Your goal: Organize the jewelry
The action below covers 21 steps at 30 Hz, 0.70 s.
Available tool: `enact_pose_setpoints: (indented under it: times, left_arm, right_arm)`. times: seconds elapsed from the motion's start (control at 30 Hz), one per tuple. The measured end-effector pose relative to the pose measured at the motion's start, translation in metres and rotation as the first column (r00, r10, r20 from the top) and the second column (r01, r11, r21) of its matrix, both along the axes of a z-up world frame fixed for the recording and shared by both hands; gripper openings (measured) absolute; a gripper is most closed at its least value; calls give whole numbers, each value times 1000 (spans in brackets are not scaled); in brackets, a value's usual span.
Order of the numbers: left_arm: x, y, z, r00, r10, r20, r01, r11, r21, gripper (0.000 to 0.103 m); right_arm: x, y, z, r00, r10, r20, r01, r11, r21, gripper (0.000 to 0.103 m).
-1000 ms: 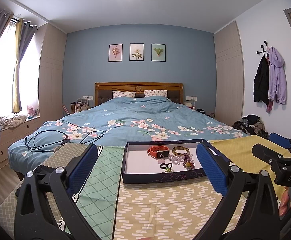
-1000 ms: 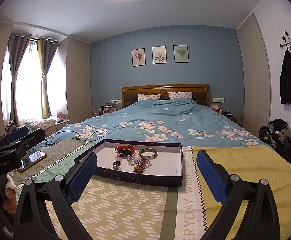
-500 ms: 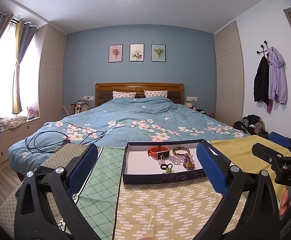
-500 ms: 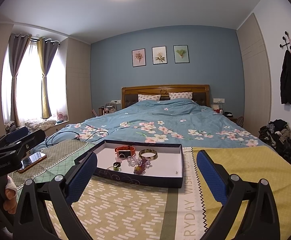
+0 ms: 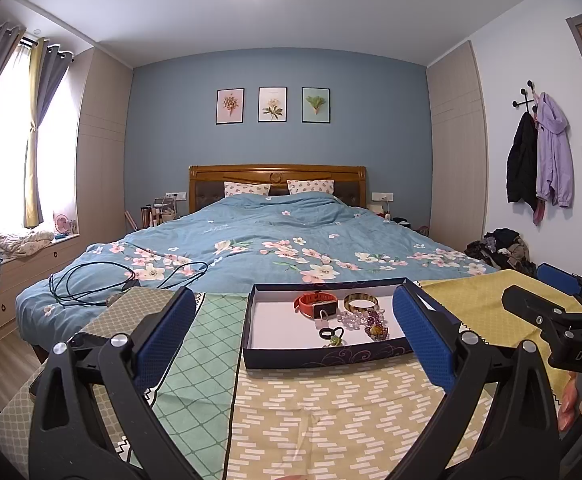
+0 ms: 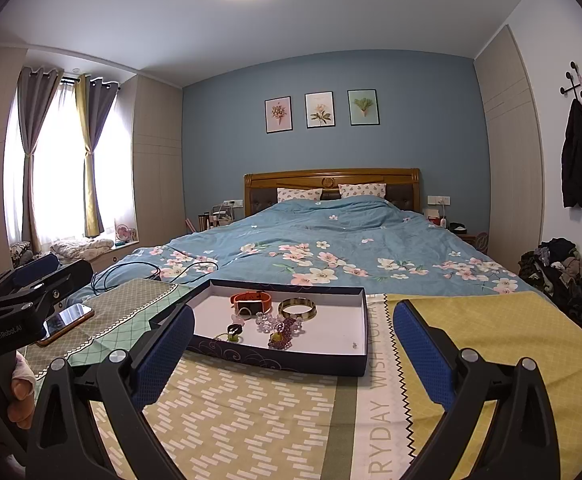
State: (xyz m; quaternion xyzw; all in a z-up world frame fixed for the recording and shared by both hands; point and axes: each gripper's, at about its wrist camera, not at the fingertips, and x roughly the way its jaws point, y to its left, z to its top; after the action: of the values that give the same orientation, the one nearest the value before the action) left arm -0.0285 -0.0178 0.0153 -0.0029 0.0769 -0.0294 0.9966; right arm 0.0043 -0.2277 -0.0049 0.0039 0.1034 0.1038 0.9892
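Nothing has shifted since the earlier frames: left gripper (image 5: 293,334) and right gripper (image 6: 293,350) both hover spread wide and empty above the patterned cloth (image 6: 251,412). Just ahead lies the box (image 6: 291,360), holding an orange watch (image 6: 251,301), a bangle (image 6: 298,309) and a bead tangle (image 6: 281,330) too small to sort out.

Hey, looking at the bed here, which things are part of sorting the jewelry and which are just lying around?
Part of the job:
navy box
orange watch
gold bangle
clear bead bracelet
purple bead bracelet
black ring

Just lying around:
phone
black cable
coats on the wall hook
pile of clothes on the floor
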Motion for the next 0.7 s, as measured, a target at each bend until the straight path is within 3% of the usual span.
enact_pose_setpoints:
  times: [0.7]
  left_arm:
    - [1,-1,0,1000,-1,-4,1,1000,2,97]
  right_arm:
    - [2,3,-1,1000,2,-5,-2,1000,3,96]
